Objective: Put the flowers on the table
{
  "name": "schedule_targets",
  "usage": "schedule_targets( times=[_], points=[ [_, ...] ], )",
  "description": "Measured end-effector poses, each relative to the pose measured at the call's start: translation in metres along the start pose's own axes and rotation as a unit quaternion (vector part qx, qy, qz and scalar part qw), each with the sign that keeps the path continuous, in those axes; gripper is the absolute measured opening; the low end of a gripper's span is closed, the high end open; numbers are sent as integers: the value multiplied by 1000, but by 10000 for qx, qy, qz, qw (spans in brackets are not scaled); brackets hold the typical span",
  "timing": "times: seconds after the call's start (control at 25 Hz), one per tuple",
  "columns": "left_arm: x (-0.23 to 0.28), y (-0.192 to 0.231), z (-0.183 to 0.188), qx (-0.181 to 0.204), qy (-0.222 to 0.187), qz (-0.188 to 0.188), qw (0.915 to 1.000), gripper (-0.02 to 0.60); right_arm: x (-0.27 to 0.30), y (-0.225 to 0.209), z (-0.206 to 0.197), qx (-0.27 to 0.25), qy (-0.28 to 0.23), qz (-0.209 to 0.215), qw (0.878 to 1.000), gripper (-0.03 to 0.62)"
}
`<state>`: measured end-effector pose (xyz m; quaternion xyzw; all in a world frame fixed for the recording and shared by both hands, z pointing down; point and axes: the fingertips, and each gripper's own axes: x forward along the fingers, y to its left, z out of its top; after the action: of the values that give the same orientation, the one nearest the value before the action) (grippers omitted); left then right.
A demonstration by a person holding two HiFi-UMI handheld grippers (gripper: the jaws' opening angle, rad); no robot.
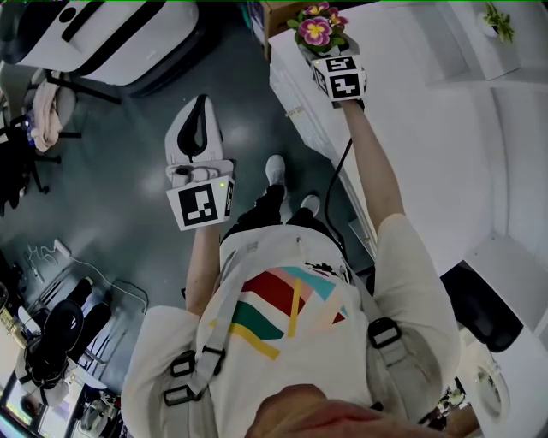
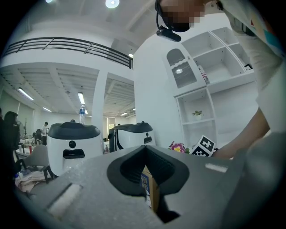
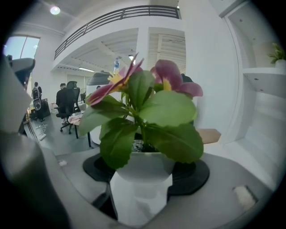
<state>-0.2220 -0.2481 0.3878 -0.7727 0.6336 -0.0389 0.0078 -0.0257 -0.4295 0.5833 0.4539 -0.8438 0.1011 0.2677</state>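
Fingers (image 3: 193, 173) of the right gripper (image 3: 141, 199) are clenched on a white pot (image 3: 143, 172), one dark pad at each side of it, and the pot stands upright between them. From the pot rise the flowers (image 3: 169, 74), pink-purple with yellow centres, over broad green leaves (image 3: 172, 109) that fill the middle of the right gripper view. In the head view this gripper is at the top centre of the frame, at the end of the stretched right arm. The pot is there over the upper left corner of the white table (image 1: 428, 162); whether its bottom touches the table top cannot be told. Just behind that corner, at the top edge of the frame, is a brown cardboard box (image 1: 278, 12). At the upper right of the same frame a small green plant (image 1: 498, 20) stands on a white shelf. The left gripper (image 1: 203, 104) is in the left middle of the head view, over the grey floor (image 1: 128, 162) and well apart from the table. Its fingers are pressed together at the tips and grasp nothing. In the left gripper view only a narrow slit is left between the dark pads, and a piece of brown cardboard with a blue label shows through it. At the left of that view stand two white machines (image 2: 73, 145) with dark tops.
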Motion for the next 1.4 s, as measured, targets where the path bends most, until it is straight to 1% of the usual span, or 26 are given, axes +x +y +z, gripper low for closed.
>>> schedule_targets(
  times=[0.32,0.64,0.96,1.0,1.08,1.16,1.24,1.4],
  points=[
    [1,-5,-1,46,8,-114,9999,2,4,1,-10,-4,111,47,9999,331],
    [3,-9,7,111,-127,-156,9997,2,1,-1,-23,169,267,22,9995,331],
    [-5,-8,13,132,-186,-105,9997,2,-1,0,-24,323,238,22,9992,333],
    [-6,-8,15,130,-211,-91,9997,2,-2,0,-23,359,212,9,9991,341],
    [-7,-6,17,136,-267,-60,9995,2,-5,-2,-21,425,164,-6,9990,377],
    [-8,-4,20,148,-315,-41,9994,2,-8,-1,-19,440,127,6,9989,392],
    [-10,-3,21,135,-323,-24,9994,2,-13,0,-16,411,77,22,9991,403],
    [-16,-5,23,80,-330,-4,9994,2,-27,2,-7,305,-72,21,9995,403]
  ],
)
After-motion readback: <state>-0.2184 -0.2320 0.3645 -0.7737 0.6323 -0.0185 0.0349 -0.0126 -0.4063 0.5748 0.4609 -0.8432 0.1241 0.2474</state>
